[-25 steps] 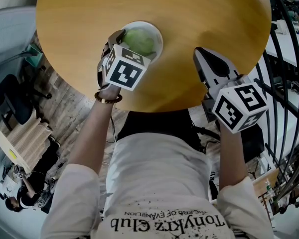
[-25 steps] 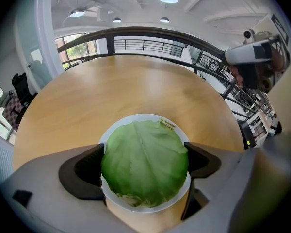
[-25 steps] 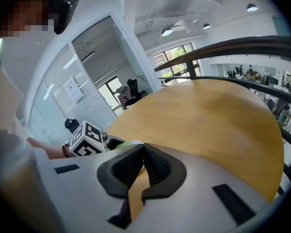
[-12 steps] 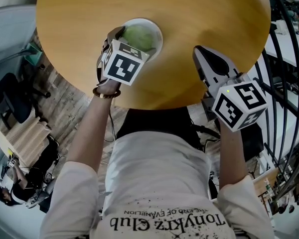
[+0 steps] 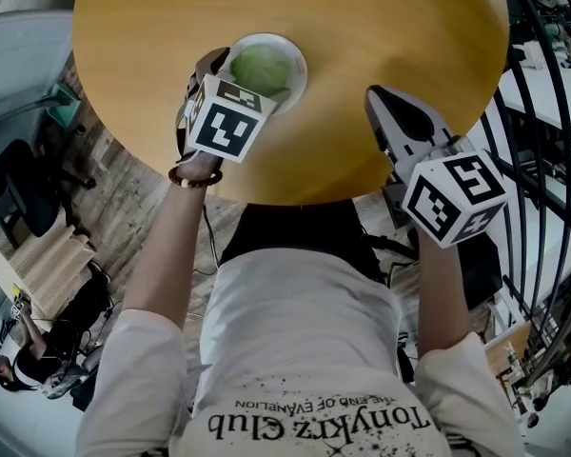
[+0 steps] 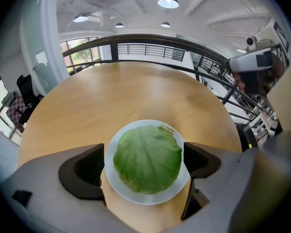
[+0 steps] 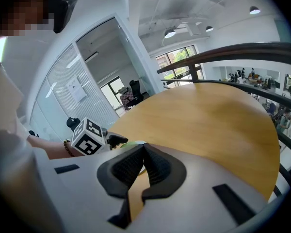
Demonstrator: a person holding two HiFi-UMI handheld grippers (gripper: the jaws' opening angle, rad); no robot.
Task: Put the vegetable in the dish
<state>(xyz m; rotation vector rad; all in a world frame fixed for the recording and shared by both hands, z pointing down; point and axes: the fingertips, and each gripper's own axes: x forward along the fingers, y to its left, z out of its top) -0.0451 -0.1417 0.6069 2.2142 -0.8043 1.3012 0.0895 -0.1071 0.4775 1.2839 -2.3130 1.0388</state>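
Observation:
A green lettuce head point(image 5: 261, 66) lies in a white dish point(image 5: 296, 60) on the round wooden table point(image 5: 362, 27), towards its near left side. My left gripper point(image 5: 231, 82) hovers at the dish's near left rim, open. In the left gripper view the lettuce point(image 6: 148, 158) fills the dish point(image 6: 111, 176) between the wide-apart pads point(image 6: 88, 167), which touch nothing. My right gripper point(image 5: 375, 94) hangs over the table's near right part, shut and empty; its pads point(image 7: 153, 165) meet in the right gripper view, where the left gripper's marker cube point(image 7: 88, 138) shows beyond.
The table's near edge point(image 5: 295, 201) runs just in front of the person's body. A black railing point(image 5: 552, 150) curves along the right. An office chair point(image 5: 24, 193) stands on the floor at left, and a seated person point(image 5: 19, 374) is at lower left.
Hardly anything differs. The left gripper stays open at the dish with the lettuce lying in it, and the right gripper keeps its place; the whole view has shifted a little.

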